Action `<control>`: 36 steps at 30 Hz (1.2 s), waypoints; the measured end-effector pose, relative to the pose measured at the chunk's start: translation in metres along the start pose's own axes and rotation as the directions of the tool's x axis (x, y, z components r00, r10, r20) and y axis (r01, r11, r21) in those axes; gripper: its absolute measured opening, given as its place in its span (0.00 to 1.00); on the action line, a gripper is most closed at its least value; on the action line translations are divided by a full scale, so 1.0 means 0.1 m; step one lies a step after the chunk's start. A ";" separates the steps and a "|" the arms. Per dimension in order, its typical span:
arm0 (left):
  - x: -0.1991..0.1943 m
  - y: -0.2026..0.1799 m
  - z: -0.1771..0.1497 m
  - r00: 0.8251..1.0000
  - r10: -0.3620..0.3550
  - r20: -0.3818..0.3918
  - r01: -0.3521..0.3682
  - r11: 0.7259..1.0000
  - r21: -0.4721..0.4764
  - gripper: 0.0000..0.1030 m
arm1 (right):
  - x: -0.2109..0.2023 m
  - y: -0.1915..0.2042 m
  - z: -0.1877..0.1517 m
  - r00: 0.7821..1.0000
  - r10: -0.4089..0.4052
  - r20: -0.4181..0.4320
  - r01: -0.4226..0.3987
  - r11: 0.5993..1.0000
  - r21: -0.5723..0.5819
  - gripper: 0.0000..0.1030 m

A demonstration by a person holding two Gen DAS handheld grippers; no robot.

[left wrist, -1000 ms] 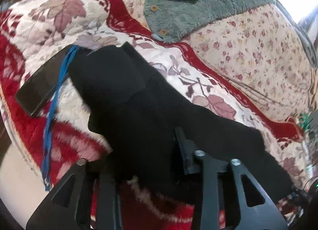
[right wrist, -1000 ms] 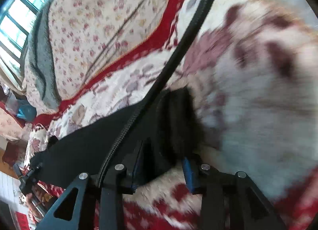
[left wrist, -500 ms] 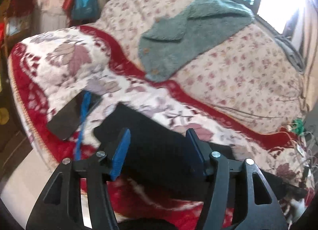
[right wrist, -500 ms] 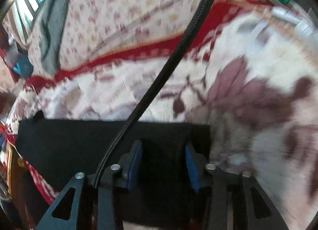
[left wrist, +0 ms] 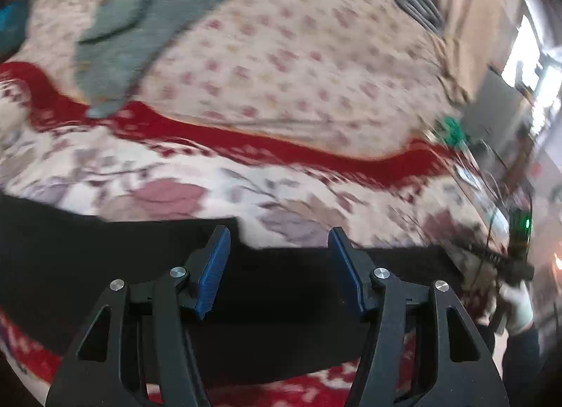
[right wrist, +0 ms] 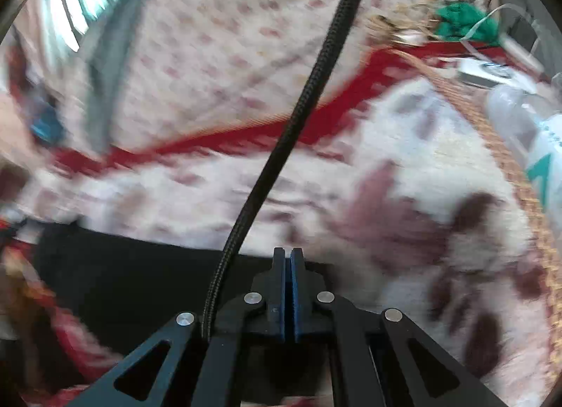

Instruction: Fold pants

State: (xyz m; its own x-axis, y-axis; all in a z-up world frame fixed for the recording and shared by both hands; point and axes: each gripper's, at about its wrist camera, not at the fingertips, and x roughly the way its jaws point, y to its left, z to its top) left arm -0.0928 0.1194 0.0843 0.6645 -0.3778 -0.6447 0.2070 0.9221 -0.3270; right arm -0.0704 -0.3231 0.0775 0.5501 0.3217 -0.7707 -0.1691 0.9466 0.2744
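1. Black pants lie as a flat band across the floral blanket, so we judge one fold done, more left.
2. Our left claw hovers released above them.
3. Our right claw is clenched at their edge; cloth between its pads we cannot tell.

1. The black pants run off the left wrist view's 9 o'clock edge.
2. Whether the right gripper pinches fabric cannot be told.
3. The floral blanket is motion-blurred.
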 end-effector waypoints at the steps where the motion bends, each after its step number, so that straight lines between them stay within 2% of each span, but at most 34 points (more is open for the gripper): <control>1: 0.07 -0.05 -0.01 0.999 -0.022 -0.025 0.022 1.000 0.009 0.56 | 0.01 0.14 0.01 0.999 0.045 -0.015 -0.045 0.998 -0.038 0.40; 2: 0.17 -0.11 -0.02 0.997 -0.049 -0.067 0.051 0.998 0.022 0.56 | 0.05 0.32 0.00 0.994 0.101 -0.042 -0.105 0.989 -0.100 0.53; 3: 0.23 -0.15 -0.03 0.994 -0.063 -0.092 0.066 0.997 0.029 0.56 | 0.14 0.52 0.00 0.984 0.157 -0.082 -0.169 0.971 -0.168 0.61; 5: 0.34 -0.22 -0.06 0.989 -0.078 -0.129 0.085 0.995 0.050 0.56 | 0.31 0.84 0.00 0.970 0.198 -0.142 -0.231 0.932 -0.278 0.61; 9: 0.42 -0.22 -0.10 0.983 -0.058 -0.177 0.073 0.994 0.081 0.56 | 0.80 1.40 0.04 0.942 0.197 -0.273 -0.312 0.818 -0.484 0.60; 11: 0.42 -0.17 -0.10 0.982 -0.059 -0.182 0.073 0.995 0.072 0.56 | 0.97 1.52 0.04 0.928 0.193 -0.318 -0.342 0.779 -0.525 0.58; 14: 0.41 -0.02 -0.07 0.983 -0.050 -0.175 0.055 0.998 0.027 0.56 | 1.20 1.61 0.05 0.902 0.197 -0.384 -0.395 0.737 -0.548 0.53; 17: 0.43 0.10 -0.06 0.983 -0.057 -0.177 0.055 0.998 -0.020 0.56 | 1.30 1.62 0.00 0.895 0.205 -0.397 -0.417 0.703 -0.577 0.48; 19: 0.45 0.16 -0.06 0.982 -0.055 -0.179 0.048 0.998 -0.044 0.56 | 1.30 1.62 0.03 0.891 0.224 -0.394 -0.431 0.691 -0.581 0.26; 20: 0.47 0.18 -0.06 0.982 -0.052 -0.181 0.044 0.998 -0.050 0.56 | 1.30 1.62 0.04 0.890 0.234 -0.391 -0.436 0.688 -0.581 0.20; 21: 0.48 0.18 -0.06 0.982 -0.052 -0.183 0.042 0.998 -0.054 0.56 | 1.30 1.63 0.03 0.892 0.233 -0.387 -0.434 0.685 -0.585 0.12; 22: 0.49 0.17 -0.07 0.981 -0.051 -0.185 0.042 0.998 -0.055 0.56 | 1.31 1.66 0.01 0.895 0.221 -0.387 -0.426 0.682 -0.595 0.09; 25: 0.50 0.14 -0.07 0.982 -0.046 -0.181 0.038 0.998 -0.048 0.56 | 1.22 1.77 -0.07 0.919 0.168 -0.357 -0.377 0.635 -0.674 0.05; 29: 0.48 0.14 -0.04 0.983 -0.058 -0.172 0.049 0.997 -0.055 0.56 | 1.13 1.74 0.02 0.935 0.151 -0.320 -0.338 0.651 -0.679 0.04; 33: 0.44 0.10 -0.03 0.983 -0.076 -0.167 0.069 0.996 -0.053 0.56 | 1.20 1.66 0.08 0.958 0.090 -0.273 -0.259 0.683 -0.683 0.04; 36: 0.41 0.02 -0.05 0.984 -0.069 -0.163 0.065 0.997 -0.028 0.56 | 1.27 1.60 0.11 0.947 0.127 -0.294 -0.291 0.722 -0.628 0.04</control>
State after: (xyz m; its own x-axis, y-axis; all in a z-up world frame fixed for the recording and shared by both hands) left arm -0.0685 0.1051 0.0540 0.5224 -0.4492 -0.7248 0.2295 0.8927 -0.3878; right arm -0.0183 -0.1308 0.0301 0.2596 0.4310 -0.8642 -0.7959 0.6023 0.0613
